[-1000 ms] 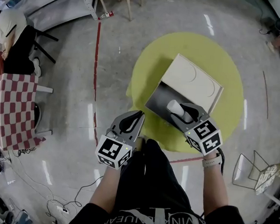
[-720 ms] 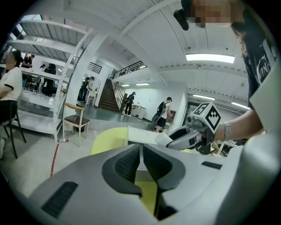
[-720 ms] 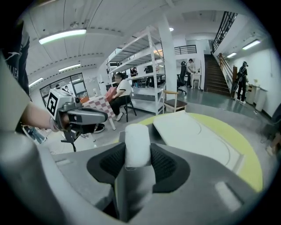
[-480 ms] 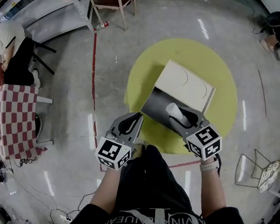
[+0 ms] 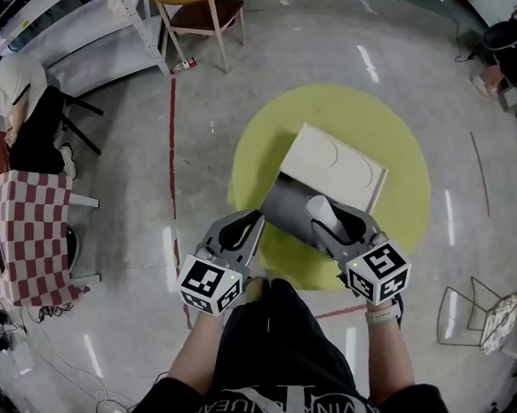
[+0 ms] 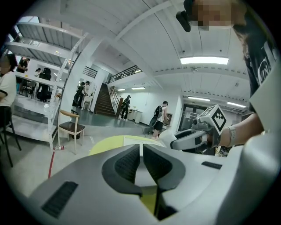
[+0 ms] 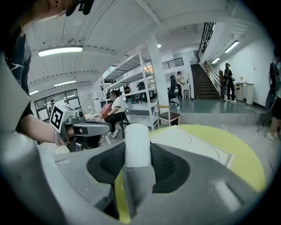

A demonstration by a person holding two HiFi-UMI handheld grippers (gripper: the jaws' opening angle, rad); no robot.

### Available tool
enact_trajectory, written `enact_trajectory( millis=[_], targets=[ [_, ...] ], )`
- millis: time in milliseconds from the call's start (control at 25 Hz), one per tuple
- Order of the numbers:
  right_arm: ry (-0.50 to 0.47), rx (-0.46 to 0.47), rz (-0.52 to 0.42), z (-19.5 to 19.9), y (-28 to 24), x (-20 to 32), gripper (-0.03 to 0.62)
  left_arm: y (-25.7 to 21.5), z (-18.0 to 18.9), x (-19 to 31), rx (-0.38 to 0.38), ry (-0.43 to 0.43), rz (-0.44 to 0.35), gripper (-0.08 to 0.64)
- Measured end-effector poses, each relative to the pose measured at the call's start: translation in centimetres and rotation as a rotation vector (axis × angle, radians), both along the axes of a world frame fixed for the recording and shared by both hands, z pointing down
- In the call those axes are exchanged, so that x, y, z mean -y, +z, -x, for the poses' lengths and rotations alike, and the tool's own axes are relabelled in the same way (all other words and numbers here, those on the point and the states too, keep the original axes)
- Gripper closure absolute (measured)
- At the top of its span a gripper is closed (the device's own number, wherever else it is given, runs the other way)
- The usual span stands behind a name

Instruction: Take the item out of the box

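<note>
right tool (image 7: 138,154): pinching the white cylindrical item (image 7: 137,138) between both pads, low on its body.
left tool (image 6: 141,150): pressed together, nothing between; off to the left of the right tool (image 5: 331,221), clear of the box.
item location: ahead of the right tool's tips, over the grey inside of the open cream cardboard box (image 5: 336,161) on the round yellow surface (image 5: 406,137); cannot tell if clear of the rim.
step: lift-out, judged about midway.
how: hold the pinch firm, draw up and back, miss the near wall; smooth round body may slip.
axis: long axis in line with the jaws, free end pointing forward, away from the tool, toward the lid flap (image 5: 359,169).
</note>
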State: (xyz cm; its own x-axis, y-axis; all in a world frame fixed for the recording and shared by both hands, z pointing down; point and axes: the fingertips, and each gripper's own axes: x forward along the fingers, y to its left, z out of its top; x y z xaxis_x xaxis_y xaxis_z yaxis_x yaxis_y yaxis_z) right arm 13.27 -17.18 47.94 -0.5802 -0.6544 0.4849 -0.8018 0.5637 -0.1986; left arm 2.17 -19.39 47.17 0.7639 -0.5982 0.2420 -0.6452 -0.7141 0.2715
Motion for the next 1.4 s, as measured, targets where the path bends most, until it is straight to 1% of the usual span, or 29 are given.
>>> enact_trajectory(
  millis=[680,1400],
  targets=[
    [0.047,0.059,-0.112,0.5,-4.4,0.7,0.414,-3.3,-0.5,1.1,-0.011,0.021,-0.072,0.532],
    [0.091,0.084,-0.208,0.1,-8.3,1.0,0.414,-6.8,-0.4,1.7,-0.037,0.02,-0.137,0.532]
  ],
)
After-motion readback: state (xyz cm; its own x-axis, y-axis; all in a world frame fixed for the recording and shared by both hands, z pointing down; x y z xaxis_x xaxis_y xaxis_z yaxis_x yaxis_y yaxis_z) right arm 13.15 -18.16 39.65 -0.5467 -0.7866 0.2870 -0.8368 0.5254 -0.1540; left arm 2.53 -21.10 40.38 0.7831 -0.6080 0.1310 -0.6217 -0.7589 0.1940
